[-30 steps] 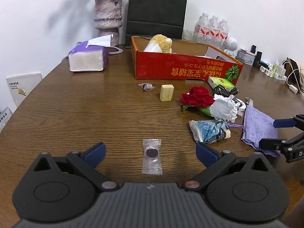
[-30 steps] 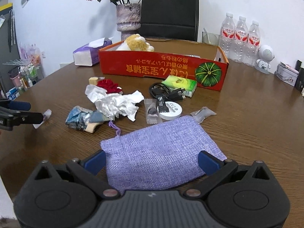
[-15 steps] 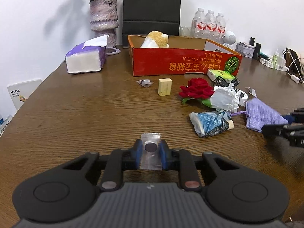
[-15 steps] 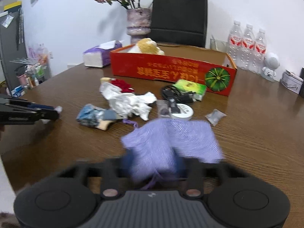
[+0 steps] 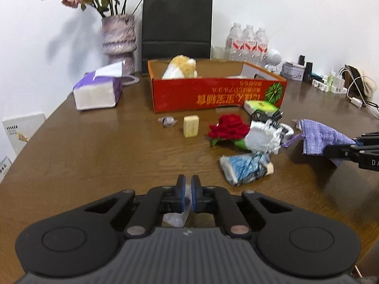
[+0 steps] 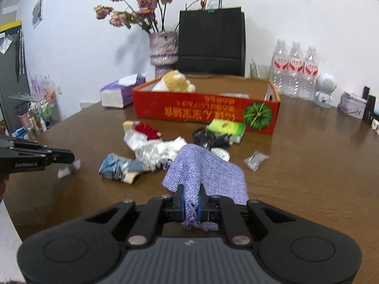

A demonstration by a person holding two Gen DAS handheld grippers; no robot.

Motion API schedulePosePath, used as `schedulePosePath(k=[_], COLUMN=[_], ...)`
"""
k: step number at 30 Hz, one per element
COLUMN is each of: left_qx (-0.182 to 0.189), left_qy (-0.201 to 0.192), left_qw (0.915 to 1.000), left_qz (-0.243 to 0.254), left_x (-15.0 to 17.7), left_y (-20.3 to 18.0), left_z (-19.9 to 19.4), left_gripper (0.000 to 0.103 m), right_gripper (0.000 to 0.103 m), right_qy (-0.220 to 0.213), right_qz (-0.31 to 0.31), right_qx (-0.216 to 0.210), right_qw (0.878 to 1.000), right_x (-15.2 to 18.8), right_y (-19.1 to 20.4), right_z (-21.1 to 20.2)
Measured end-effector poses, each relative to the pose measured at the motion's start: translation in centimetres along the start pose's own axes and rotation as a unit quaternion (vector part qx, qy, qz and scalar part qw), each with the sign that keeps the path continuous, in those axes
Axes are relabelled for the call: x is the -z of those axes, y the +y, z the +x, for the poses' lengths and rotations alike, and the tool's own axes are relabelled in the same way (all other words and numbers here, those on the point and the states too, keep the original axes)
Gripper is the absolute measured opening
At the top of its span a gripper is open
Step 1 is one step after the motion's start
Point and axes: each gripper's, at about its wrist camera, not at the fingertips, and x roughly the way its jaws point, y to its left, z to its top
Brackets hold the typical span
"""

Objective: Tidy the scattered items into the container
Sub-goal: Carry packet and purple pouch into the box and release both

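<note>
left gripper (image 5: 187, 190): clamped on clear candy wrapper (image 5: 176, 219) | right gripper (image 6: 190, 204): clamped on purple pouch (image 6: 208, 174) | red box (image 5: 213, 94): table's far side

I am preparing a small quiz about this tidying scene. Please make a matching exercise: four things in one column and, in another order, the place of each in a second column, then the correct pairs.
Things:
1. purple pouch
2. candy packet
3. plush toy
4. yellow block

Places:
A. inside the red box
B. held by the left gripper
C. on the table, in front of the red box
D. held by the right gripper

Pairs: 1-D, 2-B, 3-A, 4-C
</note>
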Motion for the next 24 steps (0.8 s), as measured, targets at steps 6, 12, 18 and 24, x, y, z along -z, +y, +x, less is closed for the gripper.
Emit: schedulePosePath(k=[6,12,18,24], left_qx=[-0.004,-0.009,0.001,0.007], left_qy=[0.008,0.049,0.032,0.009], left_qw=[0.9999,0.9987,0.9995,0.9999], left_qz=[-0.005,0.008,0.000,0.004], left_x=[0.0,1.1,0.6,-0.3], left_y=[0.3,0.5,0.7,0.2], left_z=[-0.1,1.2,1.2,0.5], left_gripper=[0.012,0.040,0.014,0.014], right_gripper=[0.008,0.008,0.009,0.009], right_qy=[-0.016,-0.002,-0.003,-0.016], right_qz=[0.000,0.008,0.007,0.006], right_qx=[0.002,-0.002,-0.002,0.005], right_qw=[1.000,1.000,1.000,1.000], right_x=[-0.7,0.1,0.4,0.0], right_y=[-0.2,-0.3,-0.1,-0.3], right_z=[-0.5,0.0,-0.4,-1.0])
